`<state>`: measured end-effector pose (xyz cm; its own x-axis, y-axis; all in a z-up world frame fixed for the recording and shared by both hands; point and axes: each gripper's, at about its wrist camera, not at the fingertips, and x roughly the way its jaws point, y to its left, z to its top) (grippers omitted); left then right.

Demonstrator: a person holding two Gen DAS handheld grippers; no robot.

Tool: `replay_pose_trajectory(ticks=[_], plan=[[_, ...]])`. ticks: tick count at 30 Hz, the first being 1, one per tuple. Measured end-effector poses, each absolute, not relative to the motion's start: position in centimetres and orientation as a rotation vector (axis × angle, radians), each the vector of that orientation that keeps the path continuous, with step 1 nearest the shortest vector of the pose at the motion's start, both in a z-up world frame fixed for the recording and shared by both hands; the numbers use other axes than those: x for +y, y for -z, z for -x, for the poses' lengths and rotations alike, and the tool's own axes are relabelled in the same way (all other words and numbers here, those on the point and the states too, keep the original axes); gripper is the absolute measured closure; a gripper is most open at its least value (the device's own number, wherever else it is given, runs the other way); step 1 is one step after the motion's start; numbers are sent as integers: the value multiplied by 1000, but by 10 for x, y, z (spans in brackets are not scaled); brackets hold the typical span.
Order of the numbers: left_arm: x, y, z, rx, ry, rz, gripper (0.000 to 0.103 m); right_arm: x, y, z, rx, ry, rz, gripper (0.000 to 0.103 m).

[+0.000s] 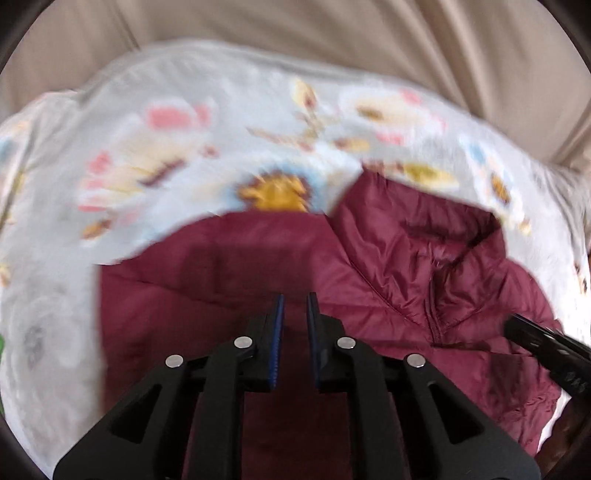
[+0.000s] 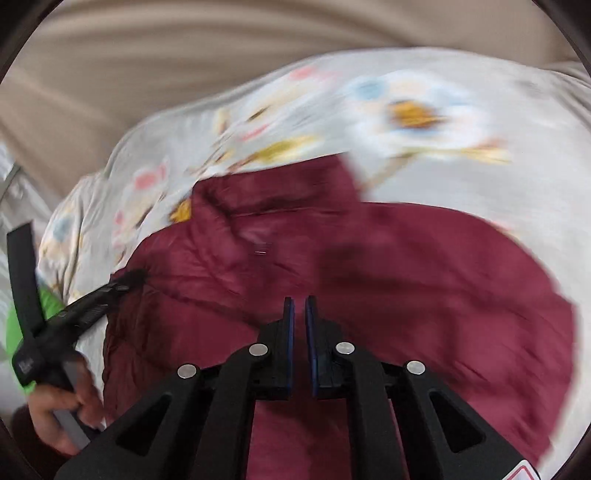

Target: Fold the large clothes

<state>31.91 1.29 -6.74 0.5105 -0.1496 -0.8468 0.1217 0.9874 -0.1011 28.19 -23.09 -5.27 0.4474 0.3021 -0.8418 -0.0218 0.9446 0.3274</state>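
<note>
A maroon puffer jacket (image 1: 406, 266) lies on a floral bedsheet (image 1: 177, 147), its collar and zipper at the right of the left wrist view. It fills the middle of the right wrist view (image 2: 369, 266). My left gripper (image 1: 295, 306) hovers over the jacket with its jaws a narrow gap apart and nothing between them. My right gripper (image 2: 299, 306) also hovers over the jacket, jaws nearly closed and empty. The right gripper's tip (image 1: 532, 332) shows at the right edge of the left wrist view. The left gripper (image 2: 110, 291) shows at the left of the right wrist view. Both views are motion-blurred.
The floral bedsheet (image 2: 406, 110) covers the bed around the jacket. Beige curtain folds (image 1: 332, 26) hang behind the bed. A hand (image 2: 62, 410) holds the left gripper's handle, and something green (image 2: 22, 332) lies by it.
</note>
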Motion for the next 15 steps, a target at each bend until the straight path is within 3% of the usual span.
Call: replay_pose_trajectory(ticks=[3, 4, 10, 15], plan=[[9, 92, -329, 1066, 159, 16, 91, -213, 84, -307, 1178, -242, -243, 96], [10, 95, -328, 1061, 158, 14, 90, -214, 90, -312, 1176, -240, -239, 103], [25, 101, -340, 1047, 149, 77, 89, -271, 75, -314, 1044, -4, -376, 103], [26, 102, -337, 1029, 151, 78, 89, -209, 53, -299, 1050, -267, -284, 95]])
